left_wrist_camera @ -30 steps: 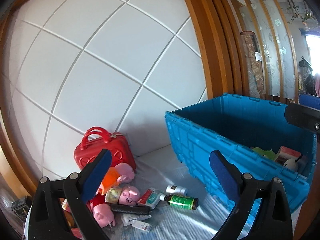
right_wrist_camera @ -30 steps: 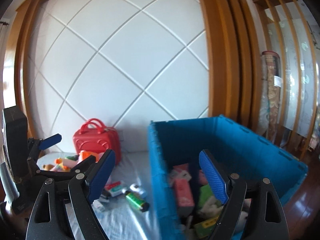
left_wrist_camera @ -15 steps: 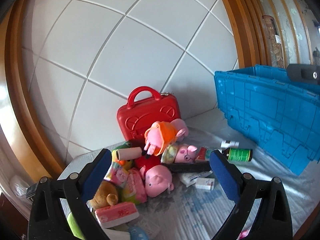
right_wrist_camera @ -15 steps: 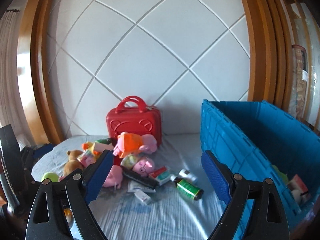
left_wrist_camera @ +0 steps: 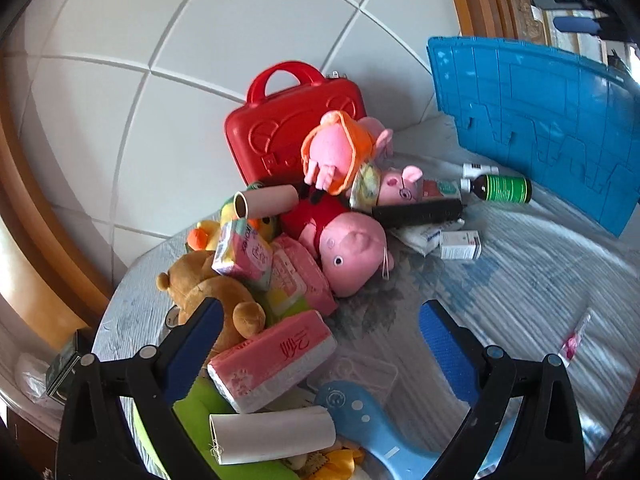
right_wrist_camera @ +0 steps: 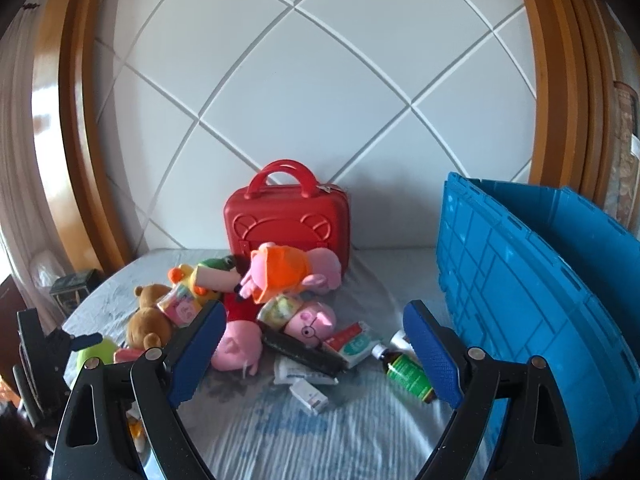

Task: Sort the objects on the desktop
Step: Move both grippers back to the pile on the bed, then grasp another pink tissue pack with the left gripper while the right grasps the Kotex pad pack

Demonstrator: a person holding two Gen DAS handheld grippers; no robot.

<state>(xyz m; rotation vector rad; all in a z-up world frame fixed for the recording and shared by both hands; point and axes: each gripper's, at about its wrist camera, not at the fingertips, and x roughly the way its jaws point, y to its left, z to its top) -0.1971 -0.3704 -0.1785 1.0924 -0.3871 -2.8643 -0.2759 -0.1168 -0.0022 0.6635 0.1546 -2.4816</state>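
A pale blue-grey striped cloth [right_wrist_camera: 360,432] covers the surface, which runs back to a white wall panel [right_wrist_camera: 320,92] crossed by diagonal grooves and framed in curved brown wood [right_wrist_camera: 76,128]. A red carry case [right_wrist_camera: 286,226] stands upright against that wall at the far middle. In front of it lies the heap to be sorted: an orange-dressed pink pig plush [right_wrist_camera: 286,268] on top, a larger pink pig plush [left_wrist_camera: 352,248] with a red body below it, a brown teddy bear [left_wrist_camera: 204,284] to the left, pink tissue packs [left_wrist_camera: 272,360] nearer, a cardboard tube [left_wrist_camera: 266,202], a long black object [left_wrist_camera: 416,212], small white boxes [left_wrist_camera: 460,240] and a dark bottle with a green label [left_wrist_camera: 502,189] lying on its side at the right of the pile. The blue crate [right_wrist_camera: 532,280] stands on the right, its ribbed wall just beside the bottle. A light blue plastic piece [left_wrist_camera: 372,432] and a white paper roll [left_wrist_camera: 272,434] lie nearest in the left wrist view. The left gripper [left_wrist_camera: 320,344] tilts down over the near left of the heap, jaws spread wide and empty, its left finger in front of the teddy and tissue pack. The right gripper [right_wrist_camera: 316,348] points at the pile from farther back, its jaws having just been opening, now spread wide with nothing between the pads.
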